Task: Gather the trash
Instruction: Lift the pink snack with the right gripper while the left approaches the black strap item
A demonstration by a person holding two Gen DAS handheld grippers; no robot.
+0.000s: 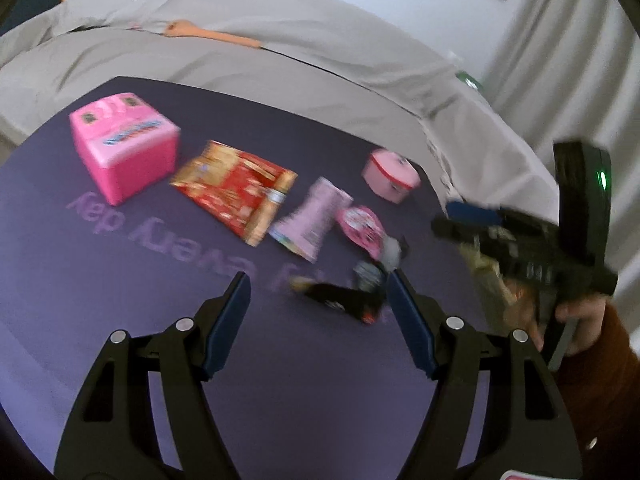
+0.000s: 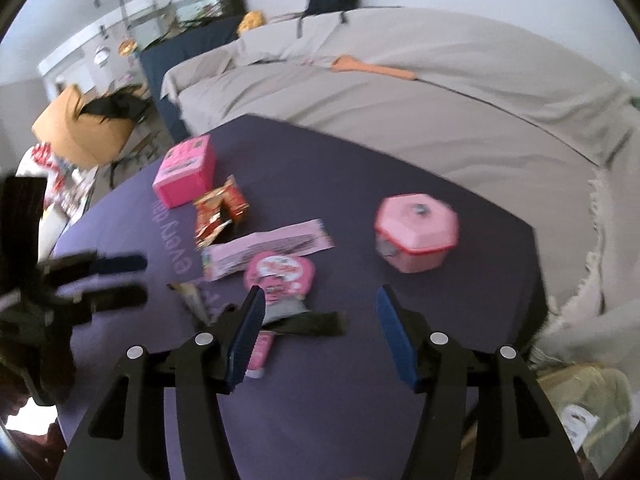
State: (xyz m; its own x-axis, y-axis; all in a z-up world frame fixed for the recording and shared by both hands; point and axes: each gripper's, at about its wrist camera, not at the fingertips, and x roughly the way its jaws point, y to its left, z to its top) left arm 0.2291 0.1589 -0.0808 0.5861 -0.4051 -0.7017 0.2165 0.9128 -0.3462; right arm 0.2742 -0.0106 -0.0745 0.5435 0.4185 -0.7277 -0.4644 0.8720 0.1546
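A bedroom, with a grey-covered bed [image 2: 400, 92] behind a dark purple tabletop [image 1: 120, 288] printed with pale lettering, where litter lies scattered and the collecting looks barely begun. Spread across the surface are a red and gold snack wrapper [image 1: 236, 188], a flattened pink packet [image 1: 310, 220], a round pink lid or wrapper [image 1: 360, 226] and a dark crumpled wrapper [image 1: 340, 298], alongside a pink box [image 1: 124, 146] and a pink lidded container [image 2: 416, 232] that may not be trash at all. The left hand-held gripper [image 1: 316, 296] hangs with its jaws spread and nothing between the pads, the dark wrapper lying just ahead of its right finger. The right hand-held gripper [image 2: 320, 312], gripped by a hand in a rust-coloured sleeve [image 1: 600, 360], is likewise spread and empty above the near edge of the litter. A pale bag [image 2: 580, 412] shows at the lower right of the tabletop, perhaps the place for the rubbish; its contents cannot be made out. By this view, every piece remains to be picked up.
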